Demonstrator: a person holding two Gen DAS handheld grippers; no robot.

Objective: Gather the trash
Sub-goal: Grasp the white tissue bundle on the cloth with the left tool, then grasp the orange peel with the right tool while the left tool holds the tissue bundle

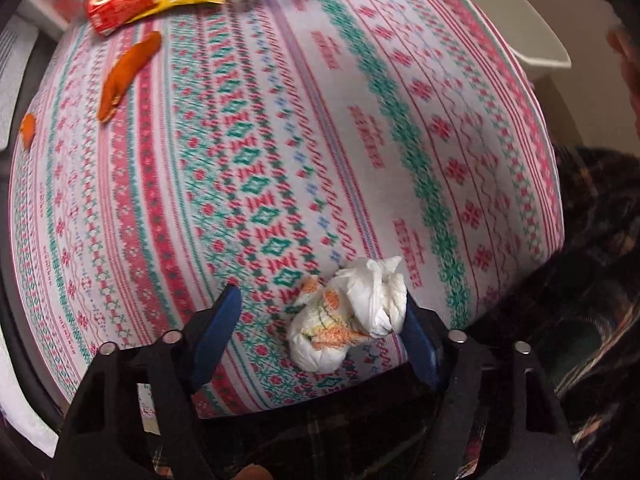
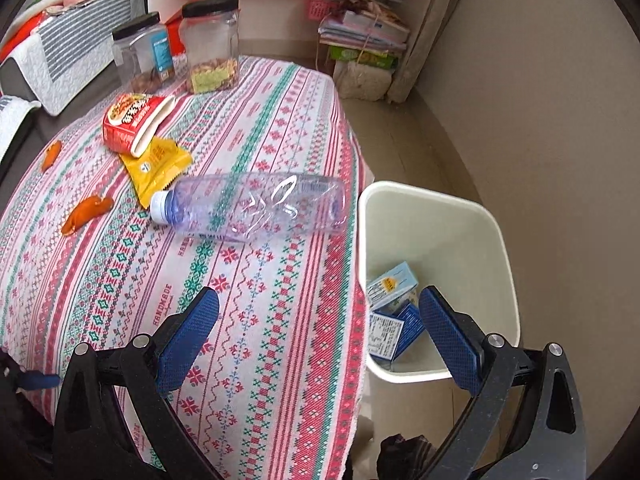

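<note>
I'm bringing the wide-open left gripper [image 1: 320,328] around the tissue [image 1: 348,316], hugging its right finger, so closing may nudge it off-edge, while the right gripper [image 2: 320,332] is hanging wide, empty.

Each tool [image 2: 318,322] has black arms, silver screws and blue textured pads [image 2: 188,338].

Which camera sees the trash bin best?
The right wrist view: the whole open bin shows beside the table, with boxes inside. The left wrist view catches only a blurry bit of its rim past the table's far edge.
</note>
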